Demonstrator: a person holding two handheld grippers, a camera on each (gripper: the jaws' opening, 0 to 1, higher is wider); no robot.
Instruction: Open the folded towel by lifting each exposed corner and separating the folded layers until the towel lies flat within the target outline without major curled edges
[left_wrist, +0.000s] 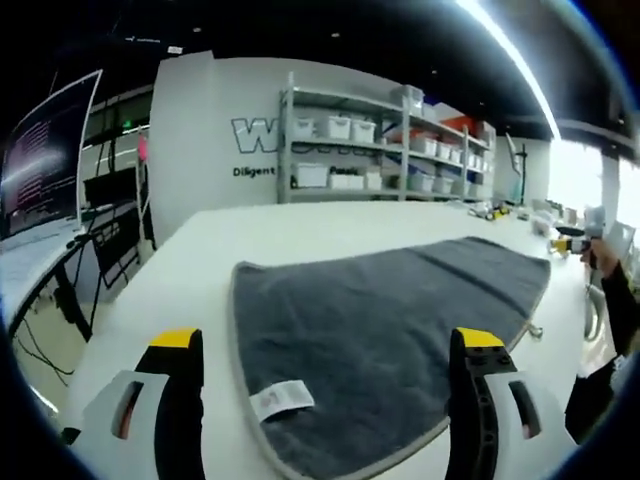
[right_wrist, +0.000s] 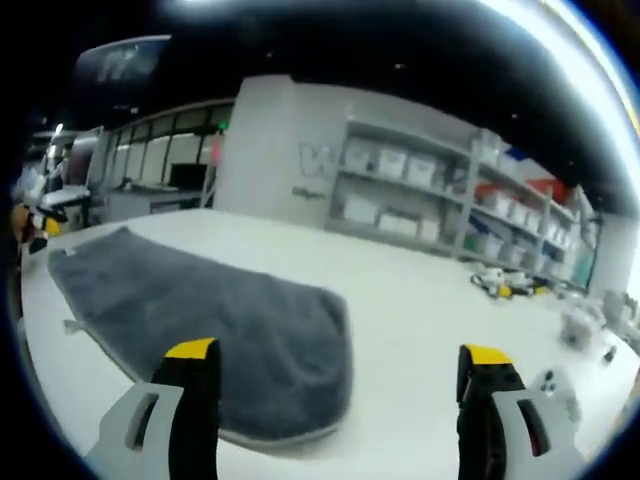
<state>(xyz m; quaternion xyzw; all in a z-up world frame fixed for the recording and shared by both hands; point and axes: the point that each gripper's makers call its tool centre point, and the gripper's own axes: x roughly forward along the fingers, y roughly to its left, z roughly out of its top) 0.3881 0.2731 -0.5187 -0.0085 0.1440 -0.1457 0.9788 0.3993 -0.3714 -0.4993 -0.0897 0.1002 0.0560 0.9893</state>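
A dark grey towel (left_wrist: 390, 320) with a light hem lies spread on the white table (left_wrist: 300, 230). A white label (left_wrist: 282, 400) sits near its close edge. My left gripper (left_wrist: 330, 350) is open just above that close edge, its yellow-tipped fingers (left_wrist: 178, 345) wide apart and nothing held. In the right gripper view the same towel (right_wrist: 210, 315) stretches from the far left toward the middle. My right gripper (right_wrist: 338, 358) is open over the towel's near end, with its left finger (right_wrist: 192, 370) over the cloth and its right finger (right_wrist: 486, 375) over bare table.
Shelves with white bins (left_wrist: 370, 150) stand against the far wall. A monitor (left_wrist: 45, 150) and desk are at the left. Small items (right_wrist: 505, 285) lie on the far table. A person's hand holding the other gripper (left_wrist: 590, 245) is at the towel's far end.
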